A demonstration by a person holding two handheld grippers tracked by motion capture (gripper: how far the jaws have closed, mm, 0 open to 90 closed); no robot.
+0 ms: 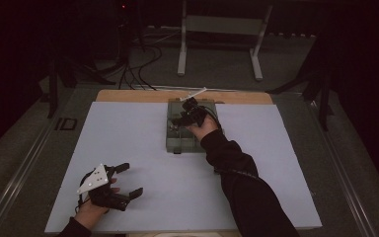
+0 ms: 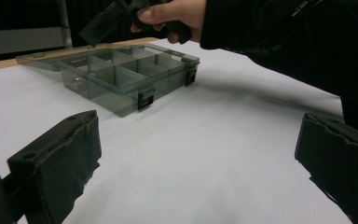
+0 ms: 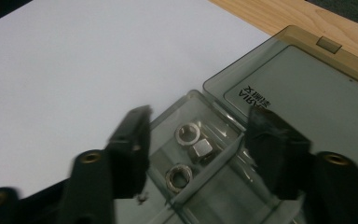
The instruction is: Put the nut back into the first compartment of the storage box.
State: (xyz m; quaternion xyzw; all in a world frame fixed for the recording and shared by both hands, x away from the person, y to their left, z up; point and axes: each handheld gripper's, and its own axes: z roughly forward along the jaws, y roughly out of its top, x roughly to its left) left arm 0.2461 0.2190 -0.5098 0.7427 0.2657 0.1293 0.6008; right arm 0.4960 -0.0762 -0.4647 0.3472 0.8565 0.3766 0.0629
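A smoky clear compartment box [image 1: 175, 142] lies open at the far middle of the white sheet, its lid [image 3: 307, 88] folded back flat. Three metal nuts [image 3: 188, 133] lie in its corner compartment. My right gripper [image 1: 185, 114] hovers over that compartment with its jaws apart and nothing pressed between them; in its own view the right gripper [image 3: 199, 119] frames the nuts below. From the left gripper view the box [image 2: 121, 84] has a hand holding the right gripper [image 2: 116, 18] above it. My left gripper [image 1: 131, 179] rests open and empty near the front left; its jaws of the left gripper [image 2: 199, 123] stand wide.
The white sheet [image 1: 128, 148] covers a wooden table [image 1: 128, 95] whose bare edge shows at the back. Beyond it, cables [image 1: 138, 69] trail on the floor by a white stand [image 1: 182, 44]. A dark sleeve [image 1: 246, 192] crosses the sheet's right half.
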